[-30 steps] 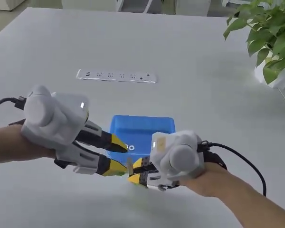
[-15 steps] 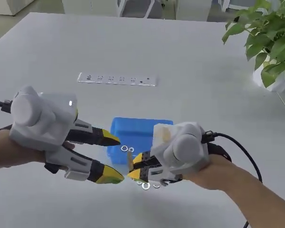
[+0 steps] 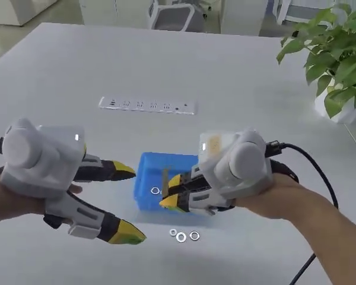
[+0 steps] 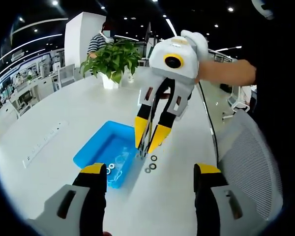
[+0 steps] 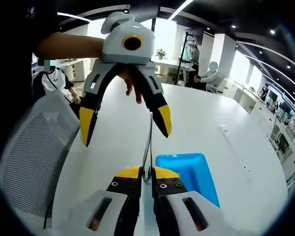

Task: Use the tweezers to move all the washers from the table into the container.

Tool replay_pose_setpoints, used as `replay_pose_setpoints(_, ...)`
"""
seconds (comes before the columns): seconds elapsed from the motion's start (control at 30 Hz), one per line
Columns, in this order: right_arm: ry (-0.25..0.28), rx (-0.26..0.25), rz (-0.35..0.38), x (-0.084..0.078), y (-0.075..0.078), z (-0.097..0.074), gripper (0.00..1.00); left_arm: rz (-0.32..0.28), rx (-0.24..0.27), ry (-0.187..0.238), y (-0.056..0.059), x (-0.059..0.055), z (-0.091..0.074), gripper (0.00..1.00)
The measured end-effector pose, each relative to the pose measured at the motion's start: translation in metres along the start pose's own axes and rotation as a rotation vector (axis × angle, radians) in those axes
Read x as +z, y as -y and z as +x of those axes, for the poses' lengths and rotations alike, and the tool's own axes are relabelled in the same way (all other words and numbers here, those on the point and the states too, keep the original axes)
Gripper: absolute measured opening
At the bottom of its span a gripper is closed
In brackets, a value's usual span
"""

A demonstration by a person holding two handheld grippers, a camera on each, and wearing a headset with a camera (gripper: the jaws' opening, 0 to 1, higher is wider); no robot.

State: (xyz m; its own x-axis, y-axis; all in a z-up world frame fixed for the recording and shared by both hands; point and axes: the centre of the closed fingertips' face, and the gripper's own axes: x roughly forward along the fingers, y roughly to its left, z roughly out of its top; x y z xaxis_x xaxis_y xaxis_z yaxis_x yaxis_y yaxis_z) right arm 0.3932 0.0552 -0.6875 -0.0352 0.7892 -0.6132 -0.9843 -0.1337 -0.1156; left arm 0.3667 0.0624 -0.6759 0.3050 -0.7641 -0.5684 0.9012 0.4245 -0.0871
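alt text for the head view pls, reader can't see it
The right gripper, shut on tweezers, is at a blue container with a washer inside; the left gripper is open beside it. Three washers lie on the grey table before the container, a power strip and plant beyond.

I count three washers on the table just in front of the one blue container, and at least one more inside it. Near the container I have two grippers, the left gripper and the right gripper, and one pair of tweezers. One power strip lies beyond the container, and one potted plant stands far to its right.
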Motion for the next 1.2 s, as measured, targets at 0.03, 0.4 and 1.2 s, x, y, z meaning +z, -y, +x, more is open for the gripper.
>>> replay_pose_setpoints(0.03,0.002,0.000,0.001,0.001,0.002,-0.001,0.08,-0.001,0.002,0.000,0.000,0.000,0.000,0.79)
replay_pose_setpoints(0.4,0.027,-0.025,-0.019,0.000,0.028,-0.004,0.08,-0.036,0.035,0.033,-0.002,0.000,-0.003,0.91)
replay_pose_setpoints(1.2,0.006,0.010,-0.027,-0.039,0.053,0.023,0.08,-0.087,0.071,0.046,-0.010,-0.005,-0.005,0.99)
